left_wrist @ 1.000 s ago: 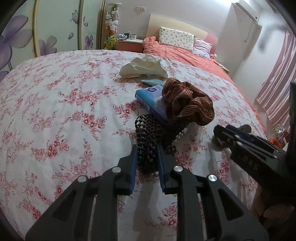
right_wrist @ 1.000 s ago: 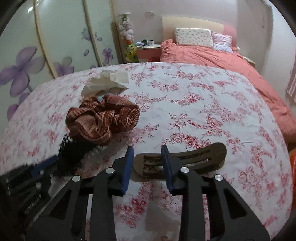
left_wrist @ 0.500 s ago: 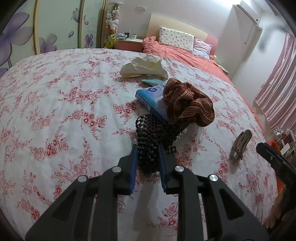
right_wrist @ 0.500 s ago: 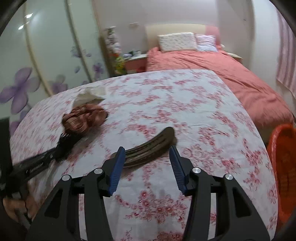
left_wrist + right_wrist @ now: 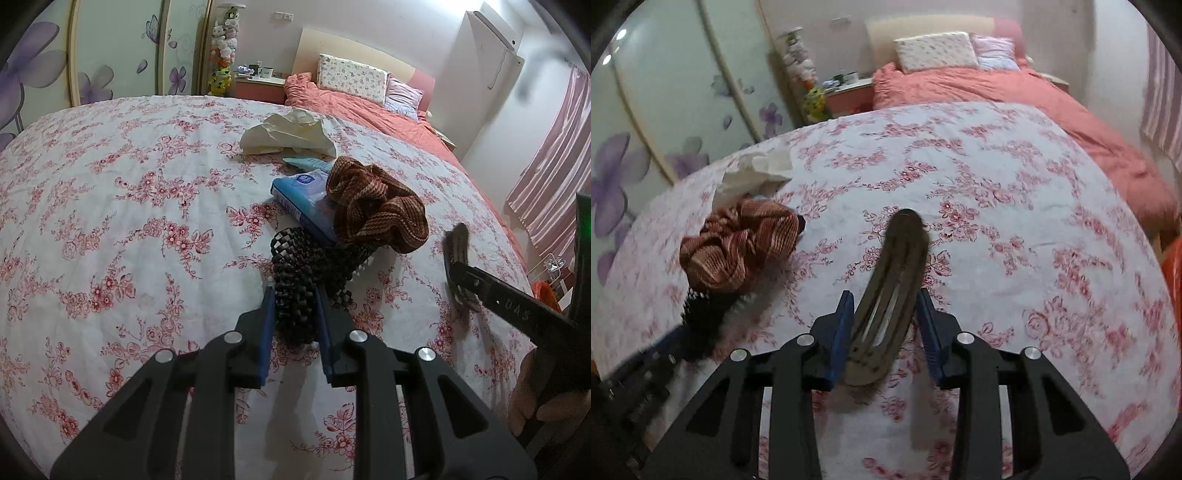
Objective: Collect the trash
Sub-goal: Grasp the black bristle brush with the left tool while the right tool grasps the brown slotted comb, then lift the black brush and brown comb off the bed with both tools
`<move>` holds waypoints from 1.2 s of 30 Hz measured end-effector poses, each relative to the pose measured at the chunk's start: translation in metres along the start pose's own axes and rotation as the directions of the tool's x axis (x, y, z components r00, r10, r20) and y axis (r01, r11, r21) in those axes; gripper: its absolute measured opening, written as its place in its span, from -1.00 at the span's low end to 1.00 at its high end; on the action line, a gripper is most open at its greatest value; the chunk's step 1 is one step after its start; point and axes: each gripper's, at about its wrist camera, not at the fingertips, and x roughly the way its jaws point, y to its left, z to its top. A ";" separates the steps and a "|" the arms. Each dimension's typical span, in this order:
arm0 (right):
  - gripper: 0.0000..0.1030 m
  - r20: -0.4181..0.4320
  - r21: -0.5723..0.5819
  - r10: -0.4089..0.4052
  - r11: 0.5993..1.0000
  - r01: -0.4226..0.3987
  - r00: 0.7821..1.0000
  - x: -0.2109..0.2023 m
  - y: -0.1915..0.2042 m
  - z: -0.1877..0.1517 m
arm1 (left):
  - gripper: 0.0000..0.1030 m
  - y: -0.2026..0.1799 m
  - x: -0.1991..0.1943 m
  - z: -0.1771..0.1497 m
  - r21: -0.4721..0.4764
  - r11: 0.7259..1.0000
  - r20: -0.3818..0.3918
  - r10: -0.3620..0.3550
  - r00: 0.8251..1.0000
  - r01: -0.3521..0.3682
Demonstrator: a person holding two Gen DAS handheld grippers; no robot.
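On the flowered bedspread (image 5: 110, 184) my left gripper (image 5: 293, 314) is shut on the near end of a black woven band (image 5: 295, 258). The band's far end runs under a brown striped scrunchie (image 5: 376, 206). The scrunchie lies on a blue tissue pack (image 5: 299, 192), with crumpled cream paper (image 5: 288, 133) behind. At the right, my right gripper (image 5: 885, 317) has a brown hair clip (image 5: 897, 266) lengthwise between its jaws. The jaws are closing and both pads touch the clip's edges. The left wrist view shows that clip (image 5: 456, 243) blurred at the right gripper's tip.
An orange basket (image 5: 1172, 273) stands on the floor past the bed's right edge. A pink duvet (image 5: 997, 88) and pillows lie at the bed's far end, and wardrobe doors (image 5: 110, 55) stand at the left. A person's hand (image 5: 532, 398) holds the right gripper.
The right gripper drew back to the right with its jaws wider, then returned rolled. The hair clip, crosswise before, now lies lengthwise between its jaws. The left gripper and band have not moved.
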 end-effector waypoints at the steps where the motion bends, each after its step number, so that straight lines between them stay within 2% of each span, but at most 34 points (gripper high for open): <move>1: -0.30 0.000 0.018 0.005 1.000 -0.005 1.000 -0.001 -0.003 -0.001 | -0.54 0.000 0.000 0.000 -0.002 1.000 0.000 -0.002 1.000 0.002; 3: -0.18 -0.002 0.075 0.033 0.997 -0.033 0.999 -0.003 -0.008 -0.002 | -0.54 -0.001 0.000 0.000 -0.005 1.000 0.001 -0.001 1.000 0.001; 4: 0.02 -0.001 0.086 0.037 0.996 -0.037 0.999 -0.003 -0.007 -0.001 | -0.54 -0.001 0.000 0.000 -0.005 1.000 0.001 -0.001 1.000 0.001; 5: 0.09 0.003 0.086 0.030 0.996 -0.030 1.000 -0.003 -0.006 0.000 | -0.54 -0.001 0.000 -0.001 -0.005 1.000 0.001 -0.001 1.000 0.001; 8: 0.04 0.005 0.036 -0.002 0.999 0.002 1.000 0.001 0.006 0.000 | -0.54 -0.002 0.000 -0.001 -0.005 1.000 0.001 -0.001 1.000 0.001; 10: -0.25 0.019 -0.048 -0.077 0.996 0.078 0.997 0.002 0.014 -0.002 | -0.54 -0.002 0.000 -0.001 -0.005 1.000 0.001 -0.001 1.000 0.001; 11: -0.32 0.019 -0.061 -0.090 0.994 0.091 0.996 0.001 0.014 -0.003 | -0.54 -0.001 0.000 -0.001 -0.006 1.000 0.001 -0.002 1.000 0.002; 14: -0.32 0.017 -0.069 -0.085 0.994 0.086 0.996 -0.006 0.002 -0.008 | -0.54 -0.001 0.000 0.000 -0.009 1.000 0.001 -0.007 1.000 0.007; 17: -0.32 0.019 -0.076 -0.130 0.988 0.131 0.991 -0.016 -0.013 -0.015 | -0.54 0.000 0.000 0.000 -0.016 1.000 0.002 -0.014 1.000 0.014; 20: -0.32 0.023 -0.052 -0.162 0.985 0.163 0.987 -0.025 -0.033 -0.020 | -0.54 0.002 0.000 0.000 -0.024 0.999 0.002 -0.023 1.000 0.023; 23: -0.32 0.023 -0.019 -0.160 0.987 0.160 0.987 -0.029 -0.046 -0.022 | -0.54 0.003 0.000 0.000 -0.026 0.999 0.003 -0.025 1.000 0.025; 28: -0.32 0.023 -0.037 -0.187 0.981 0.188 0.982 -0.027 -0.043 -0.022 | -0.54 0.004 0.000 -0.001 -0.031 0.999 0.003 -0.030 1.000 0.031; 36: -0.31 0.022 -0.024 -0.174 0.984 0.175 0.984 -0.029 -0.045 -0.023 | -0.54 0.005 0.000 -0.001 -0.029 0.999 0.002 -0.026 1.000 0.026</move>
